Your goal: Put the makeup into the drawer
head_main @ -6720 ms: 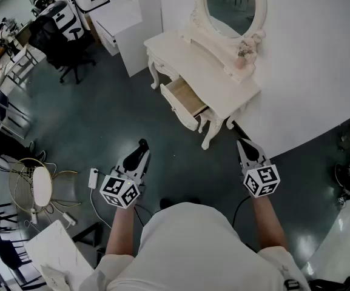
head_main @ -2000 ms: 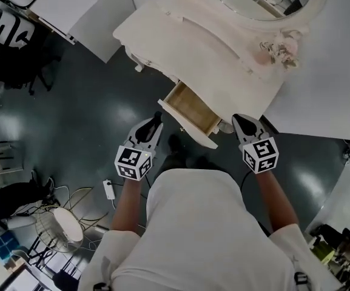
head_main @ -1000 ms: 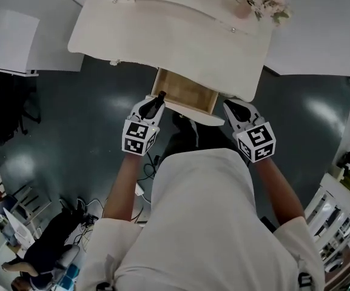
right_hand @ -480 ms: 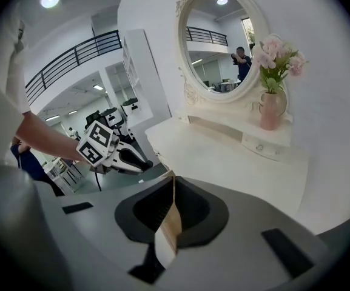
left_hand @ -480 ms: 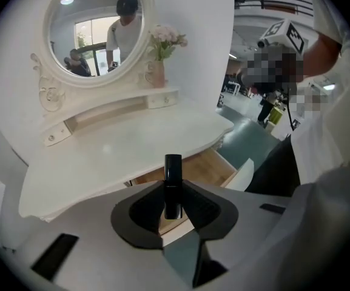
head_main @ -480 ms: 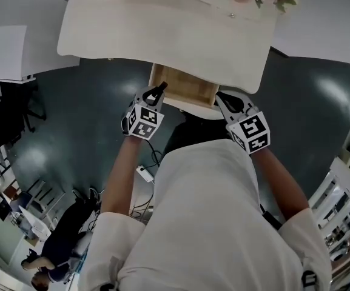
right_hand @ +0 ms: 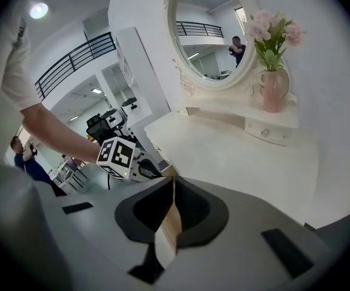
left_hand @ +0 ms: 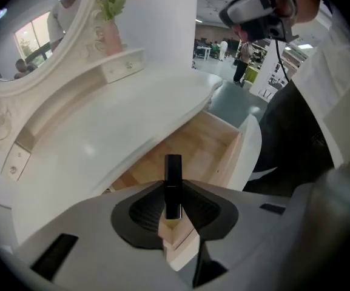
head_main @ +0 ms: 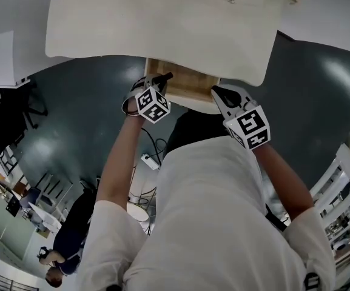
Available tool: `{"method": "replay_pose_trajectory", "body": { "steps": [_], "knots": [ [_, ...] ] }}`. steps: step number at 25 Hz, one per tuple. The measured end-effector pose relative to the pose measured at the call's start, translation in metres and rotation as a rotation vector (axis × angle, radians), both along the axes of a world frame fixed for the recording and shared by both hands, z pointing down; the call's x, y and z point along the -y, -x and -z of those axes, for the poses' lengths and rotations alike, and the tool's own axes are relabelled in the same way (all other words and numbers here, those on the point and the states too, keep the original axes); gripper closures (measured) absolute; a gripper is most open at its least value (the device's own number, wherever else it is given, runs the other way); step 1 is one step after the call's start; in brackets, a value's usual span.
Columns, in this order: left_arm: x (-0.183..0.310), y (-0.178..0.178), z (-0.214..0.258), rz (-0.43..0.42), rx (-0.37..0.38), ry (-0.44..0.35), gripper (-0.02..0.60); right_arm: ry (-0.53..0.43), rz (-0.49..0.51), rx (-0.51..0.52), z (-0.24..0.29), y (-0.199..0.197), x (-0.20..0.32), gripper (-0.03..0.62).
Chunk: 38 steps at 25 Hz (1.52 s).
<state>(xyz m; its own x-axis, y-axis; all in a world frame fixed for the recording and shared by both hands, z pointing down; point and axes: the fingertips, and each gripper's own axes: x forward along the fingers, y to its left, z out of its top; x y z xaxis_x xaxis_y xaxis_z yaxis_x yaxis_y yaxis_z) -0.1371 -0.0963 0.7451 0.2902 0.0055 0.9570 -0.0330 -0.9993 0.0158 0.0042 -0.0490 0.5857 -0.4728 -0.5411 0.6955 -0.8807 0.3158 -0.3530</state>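
Observation:
A slim black makeup stick point(left_hand: 173, 183) stands upright between the pads of my left gripper point(left_hand: 173, 194), which is shut on it. In the head view that gripper point(head_main: 157, 81) hangs over the left end of the open wooden drawer point(head_main: 190, 83), the makeup stick point(head_main: 164, 76) poking toward it. The left gripper view shows the drawer's bare wooden floor point(left_hand: 199, 153) just beyond the stick, under the white tabletop. My right gripper point(head_main: 217, 92) is at the drawer's right front corner, its jaws shut with nothing between them point(right_hand: 171, 193).
The white dressing table top point(head_main: 162, 23) overhangs the back of the drawer. An oval mirror point(right_hand: 214, 32) and a vase of pink flowers point(right_hand: 273, 71) stand at its rear. A power strip and cables point(head_main: 147, 160) lie on the dark floor. Office furniture and people stand far off.
My left gripper has dropped and rolled, bringing the makeup stick over the drawer's left end. The right gripper has sunk a little beside the drawer. The table now fills more of the head view.

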Motion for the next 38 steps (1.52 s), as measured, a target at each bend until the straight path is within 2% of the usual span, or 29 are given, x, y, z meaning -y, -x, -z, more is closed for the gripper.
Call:
{"method": "replay_pose_trajectory", "body": {
  "steps": [6,14,18,26,34,38],
  "knots": [
    [-0.006,0.005,-0.036,-0.048,0.12,0.015,0.482,0.027,-0.021,0.024,-0.007,-0.001,-0.005,0.565],
    [-0.01,-0.012,-0.06,-0.087,0.196,0.032,0.482,0.047,-0.044,0.043,-0.01,-0.016,-0.009,0.565],
    [-0.009,-0.012,-0.069,-0.137,0.239,0.028,0.481,0.051,-0.055,0.048,-0.012,-0.02,-0.006,0.565],
    [-0.02,-0.016,-0.087,-0.225,0.302,0.043,0.48,0.054,-0.072,0.056,-0.016,-0.028,-0.004,0.565],
    [-0.021,-0.015,-0.093,-0.222,0.324,0.039,0.476,0.058,-0.062,0.061,-0.023,-0.033,-0.005,0.565],
    [-0.02,-0.01,-0.093,-0.202,0.325,0.038,0.445,0.049,-0.056,0.063,-0.024,-0.034,-0.003,0.565]
  ]
}}
